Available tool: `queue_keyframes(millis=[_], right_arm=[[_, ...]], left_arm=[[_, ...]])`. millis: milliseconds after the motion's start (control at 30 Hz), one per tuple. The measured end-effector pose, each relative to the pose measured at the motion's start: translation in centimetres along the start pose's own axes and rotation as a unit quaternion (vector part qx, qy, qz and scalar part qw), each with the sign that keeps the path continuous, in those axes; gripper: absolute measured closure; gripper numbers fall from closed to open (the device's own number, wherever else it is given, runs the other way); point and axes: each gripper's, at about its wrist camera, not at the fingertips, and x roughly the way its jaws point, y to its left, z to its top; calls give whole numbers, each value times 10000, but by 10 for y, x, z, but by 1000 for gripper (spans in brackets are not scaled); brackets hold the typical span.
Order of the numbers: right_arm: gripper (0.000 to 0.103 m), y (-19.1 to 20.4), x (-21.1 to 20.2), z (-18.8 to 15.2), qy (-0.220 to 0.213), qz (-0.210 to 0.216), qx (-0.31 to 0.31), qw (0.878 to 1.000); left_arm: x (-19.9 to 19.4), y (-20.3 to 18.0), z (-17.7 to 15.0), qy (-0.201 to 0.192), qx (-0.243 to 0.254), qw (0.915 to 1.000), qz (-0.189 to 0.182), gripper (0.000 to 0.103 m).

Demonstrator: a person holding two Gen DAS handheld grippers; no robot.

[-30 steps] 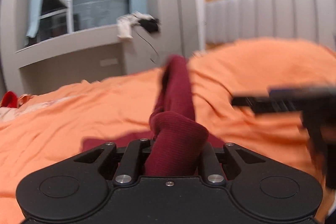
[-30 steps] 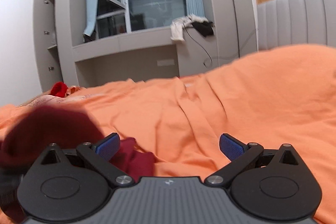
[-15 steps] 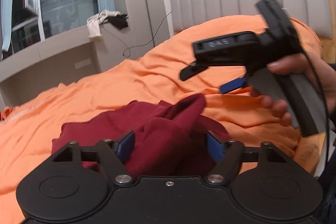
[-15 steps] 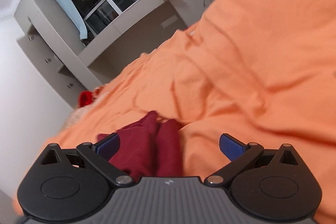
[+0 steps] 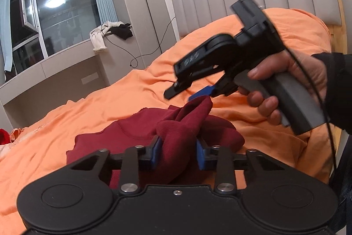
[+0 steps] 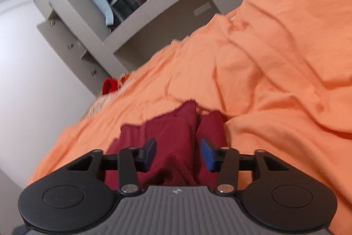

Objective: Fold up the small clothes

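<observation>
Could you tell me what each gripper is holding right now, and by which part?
The left gripper pinches a bunched fold of the maroon garment; the right gripper straddles it, grip unclear.

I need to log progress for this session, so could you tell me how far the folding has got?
Early stage. Done: the dark red garment is on the orange bedspread, still bunched. In hand: the left gripper pinches a bunch of it; the right gripper straddles another part, not visibly closed. Left: flattening and every fold.

Left hand-held gripper (image 5: 178, 152) pinched narrow; right hand-held gripper (image 6: 178, 152) half-open, hovering.
</observation>
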Motion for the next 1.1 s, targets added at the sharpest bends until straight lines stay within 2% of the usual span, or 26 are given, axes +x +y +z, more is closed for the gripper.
queue_keyframes(millis=[33, 100, 167, 333, 433, 667, 733, 833, 900, 967, 1000, 1033, 1100], right_arm=[[66, 1, 7, -1, 105, -56, -73, 9999], [86, 0, 13, -4, 207, -123, -160, 9996], [93, 1, 14, -6, 159, -100, -295, 9994], [95, 16, -11, -2, -398, 5, -797, 9960], [95, 17, -24, 2, -619, -137, -847, 9944], [95, -1, -25, -7, -386, -488, -752, 9952], [91, -3, -23, -12, -304, -586, -828, 9944], [76, -6, -26, -16, -233, -675, -812, 9941], [57, -9, -30, -16, -237, -655, -737, 9948], [44, -9, -34, -16, -272, -604, -681, 9955], [38, -10, -35, -14, -282, -578, -668, 9957], [35, -9, -36, -15, -279, -553, -673, 9958], [26, -6, -36, -15, -209, -554, -758, 9954]], left_arm=[[0, -1, -1, -12, 24, 10000, 21, 72], [1, -4, -3, -21, 45, 10000, 48, 73], [1, -5, -4, -37, 12, 10000, 73, 74], [6, -6, -2, -175, -56, 9998, 83, 78], [12, -8, -1, -198, -75, 9998, 17, 78], [25, -16, -10, -51, -116, 9998, -148, 78], [28, -17, -14, -33, -159, 9997, -184, 77], [28, -18, -19, -73, -219, 9994, -243, 71], [28, -17, -21, -88, -260, 9992, -306, 67], [28, -14, -21, -86, -316, 9988, -364, 65], [29, -11, -20, -86, -374, 9984, -416, 62], [29, -9, -20, -88, -440, 9978, -480, 59], [28, -5, -20, -105, -603, 9959, -662, 44]])
